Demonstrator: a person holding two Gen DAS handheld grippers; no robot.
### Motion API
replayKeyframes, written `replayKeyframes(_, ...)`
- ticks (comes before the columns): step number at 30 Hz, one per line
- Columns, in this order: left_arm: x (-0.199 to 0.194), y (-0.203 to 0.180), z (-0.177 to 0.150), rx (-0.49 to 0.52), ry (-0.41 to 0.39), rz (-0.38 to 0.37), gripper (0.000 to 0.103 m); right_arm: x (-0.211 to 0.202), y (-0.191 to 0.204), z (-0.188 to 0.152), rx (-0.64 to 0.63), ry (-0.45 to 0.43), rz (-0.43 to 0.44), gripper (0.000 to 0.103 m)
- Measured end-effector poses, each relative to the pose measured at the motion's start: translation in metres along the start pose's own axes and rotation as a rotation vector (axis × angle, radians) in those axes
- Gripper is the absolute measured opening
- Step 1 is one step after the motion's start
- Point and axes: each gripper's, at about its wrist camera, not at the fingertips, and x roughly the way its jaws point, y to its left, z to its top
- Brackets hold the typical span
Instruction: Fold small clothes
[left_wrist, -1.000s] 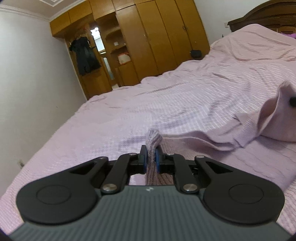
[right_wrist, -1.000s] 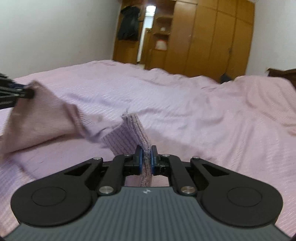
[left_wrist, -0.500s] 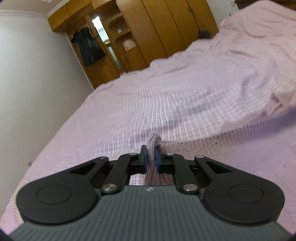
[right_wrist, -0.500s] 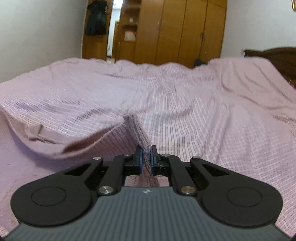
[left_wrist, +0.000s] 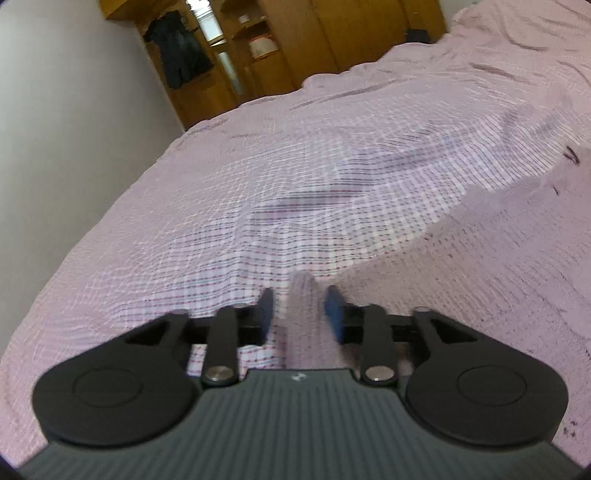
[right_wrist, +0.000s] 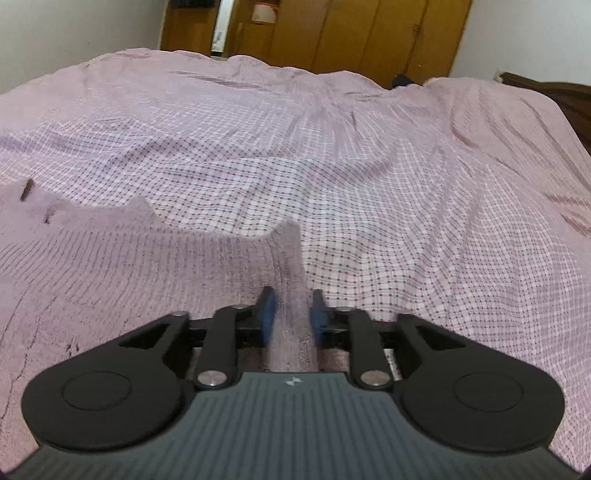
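Note:
A pale pink knitted garment (left_wrist: 517, 258) lies flat on the bed; in the right wrist view it (right_wrist: 129, 266) spreads to the left. My left gripper (left_wrist: 300, 312) is low over its left corner, jaws apart, with a ridge of the knit (left_wrist: 303, 295) standing loose between the blue pads. My right gripper (right_wrist: 290, 312) is low over the right corner, jaws apart, with the garment's edge (right_wrist: 290, 243) lying loose between its pads.
The bed is covered by a pink checked sheet (right_wrist: 369, 166) with wrinkles. Wooden wardrobes (right_wrist: 351, 33) stand beyond the bed's far end. A white wall (left_wrist: 74, 92) runs along the left. A dark headboard (right_wrist: 554, 96) is at the right.
Both grippers came down to the bed with the garment corners and opened, letting go. The garment now lies flat instead of hanging lifted between the grippers.

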Motion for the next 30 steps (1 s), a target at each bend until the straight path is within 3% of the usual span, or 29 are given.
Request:
replayKeyframes(1, -0.002, 0.004, 0.001, -0.020, 0.007, -0.005, 0.052, -0.003, -0.003, 0.000, 0.008, -0.002, -0.002, 0.051)
replayKeyframes(4, -0.009, 0.017, 0.001, -0.081, 0.036, -0.029, 0.061, -0.018, -0.015, 0.001, 0.053, -0.008, 0.026, 0.054)
replayKeyframes(10, -0.035, 0.029, -0.009, -0.112, 0.076, -0.099, 0.062, -0.058, -0.031, -0.009, 0.113, -0.059, 0.087, 0.054)
replayKeyframes(14, -0.052, 0.031, -0.021, -0.140, 0.097, -0.134, 0.062, -0.085, -0.032, -0.024, 0.140, -0.085, 0.174, 0.054)
replayKeyframes(20, -0.061, 0.030, -0.034, -0.201, 0.122, -0.157, 0.062, -0.101, -0.023, -0.052, 0.150, -0.072, 0.277, 0.054)
replayKeyframes(25, -0.071, 0.032, -0.035, -0.249, 0.147, -0.170, 0.062, -0.085, -0.021, -0.074, 0.211, -0.028, 0.247, 0.056)
replayKeyframes(30, -0.092, 0.035, -0.036, -0.288, 0.157, -0.220, 0.062, -0.096, -0.027, -0.077, 0.297, -0.030, 0.223, 0.063)
